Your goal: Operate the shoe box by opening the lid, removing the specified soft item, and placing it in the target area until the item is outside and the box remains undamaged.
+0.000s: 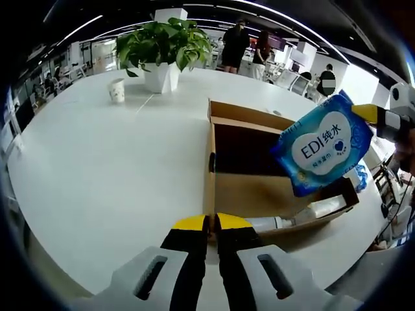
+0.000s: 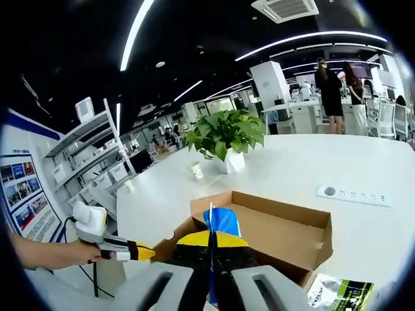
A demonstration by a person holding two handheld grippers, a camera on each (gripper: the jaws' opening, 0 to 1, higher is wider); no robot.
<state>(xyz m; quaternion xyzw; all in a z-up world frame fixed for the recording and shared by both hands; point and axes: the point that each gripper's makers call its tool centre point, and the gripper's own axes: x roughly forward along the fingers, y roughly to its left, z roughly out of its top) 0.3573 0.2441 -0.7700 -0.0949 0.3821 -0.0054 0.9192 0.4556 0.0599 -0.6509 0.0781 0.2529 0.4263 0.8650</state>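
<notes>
glossy white table [image 1: 97,168], brown cardboard box [image 1: 259,188], crinkly blue pack [image 1: 322,146]

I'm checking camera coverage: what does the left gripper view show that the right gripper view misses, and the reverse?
Left gripper view: the printed face of the blue soft pack held above the brown cardboard box, and a white tube lying inside it. Right gripper view: a white power strip on the round white table, and a hand holding the left gripper. Both: box, pack, potted green plant, white paper cup.
</notes>
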